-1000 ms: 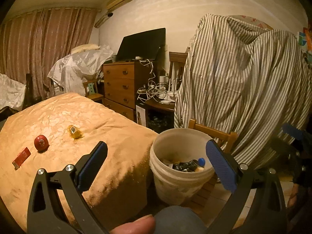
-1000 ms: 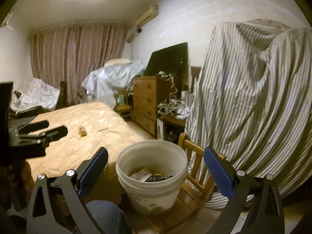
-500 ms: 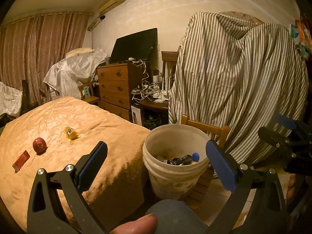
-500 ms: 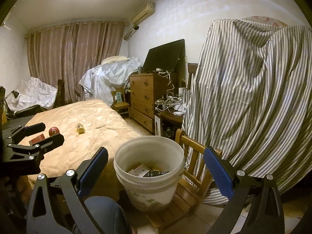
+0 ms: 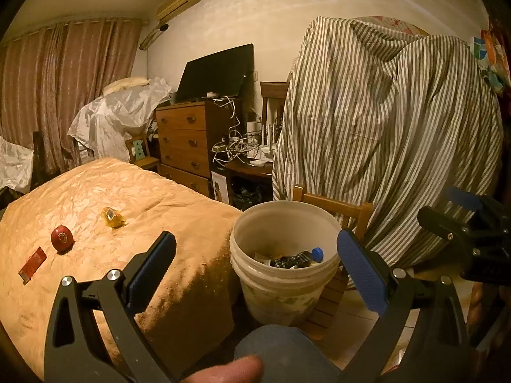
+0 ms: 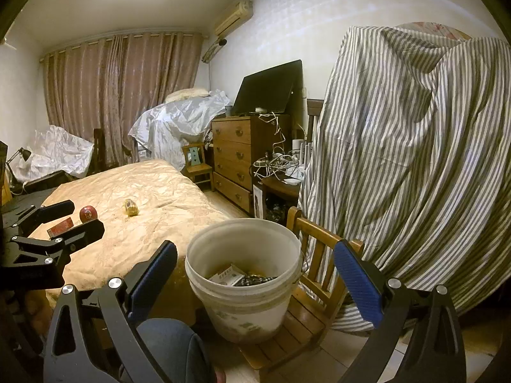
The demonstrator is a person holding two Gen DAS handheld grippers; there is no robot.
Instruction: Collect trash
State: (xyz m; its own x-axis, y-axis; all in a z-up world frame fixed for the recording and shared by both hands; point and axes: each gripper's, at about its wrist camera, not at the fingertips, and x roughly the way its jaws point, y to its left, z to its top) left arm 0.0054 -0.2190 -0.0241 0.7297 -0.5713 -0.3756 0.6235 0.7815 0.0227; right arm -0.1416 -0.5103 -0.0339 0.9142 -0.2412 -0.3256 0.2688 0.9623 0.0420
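A white bucket (image 5: 284, 290) holding trash stands on a small wooden chair (image 6: 306, 316) beside the bed; it also shows in the right wrist view (image 6: 246, 300). On the bed lie a red ball (image 5: 62, 238), a red packet (image 5: 32, 263) and a yellow wrapper (image 5: 112, 217). My left gripper (image 5: 255, 265) is open and empty, in front of the bucket. My right gripper (image 6: 255, 268) is open and empty, facing the bucket. Each gripper shows in the other's view, the right one (image 5: 460, 210) and the left one (image 6: 76, 220).
The bed (image 5: 134, 191) with a tan cover fills the left. A wooden dresser (image 5: 186, 145) with a dark screen stands at the wall. A striped sheet (image 5: 383, 127) drapes tall furniture at the right. A low table with cables (image 5: 246, 156) stands between them.
Both grippers have drawn back a little from the bucket and swung slightly left. More of the bed shows in both views. Both stay open.
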